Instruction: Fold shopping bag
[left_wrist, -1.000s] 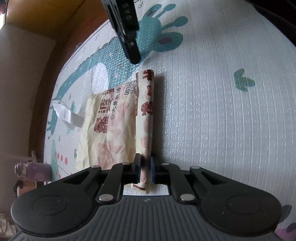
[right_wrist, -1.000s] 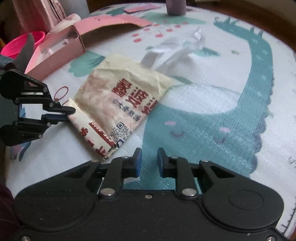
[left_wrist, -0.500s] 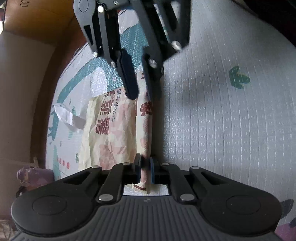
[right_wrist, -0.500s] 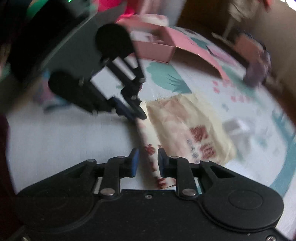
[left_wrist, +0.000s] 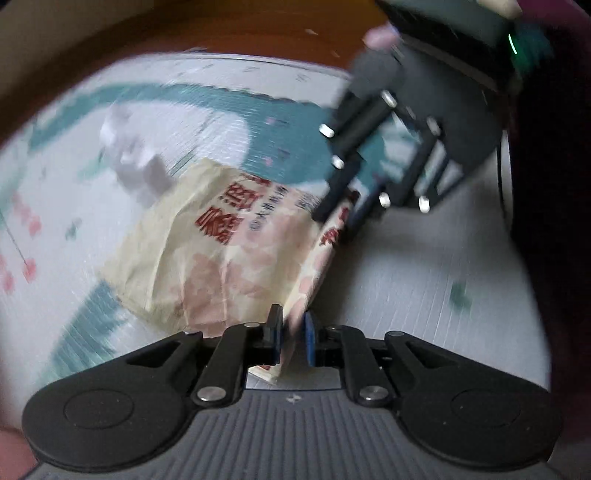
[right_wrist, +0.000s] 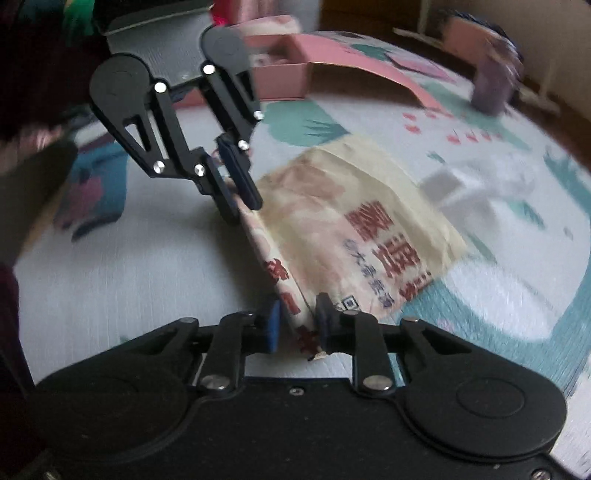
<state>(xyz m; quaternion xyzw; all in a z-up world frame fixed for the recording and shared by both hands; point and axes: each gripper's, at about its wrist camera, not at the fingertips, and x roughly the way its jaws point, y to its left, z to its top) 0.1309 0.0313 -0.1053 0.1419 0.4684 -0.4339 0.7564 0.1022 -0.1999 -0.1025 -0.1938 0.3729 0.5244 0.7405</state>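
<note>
Gripping opposite ends of one folded edge, both tools need to travel together and level, or the crease skews; right gripper (right_wrist: 297, 326) is closing with the shopping bag (right_wrist: 347, 221) corner between its pads; left gripper (left_wrist: 291, 338) is easing open, the strip looking barely pinched, though blur makes that uncertain. Thin crinkled cream material, red print, raised along that edge, otherwise flat on the embossed foam mat (right_wrist: 129, 288); beyond, a pink cardboard box (right_wrist: 291, 74).
</note>
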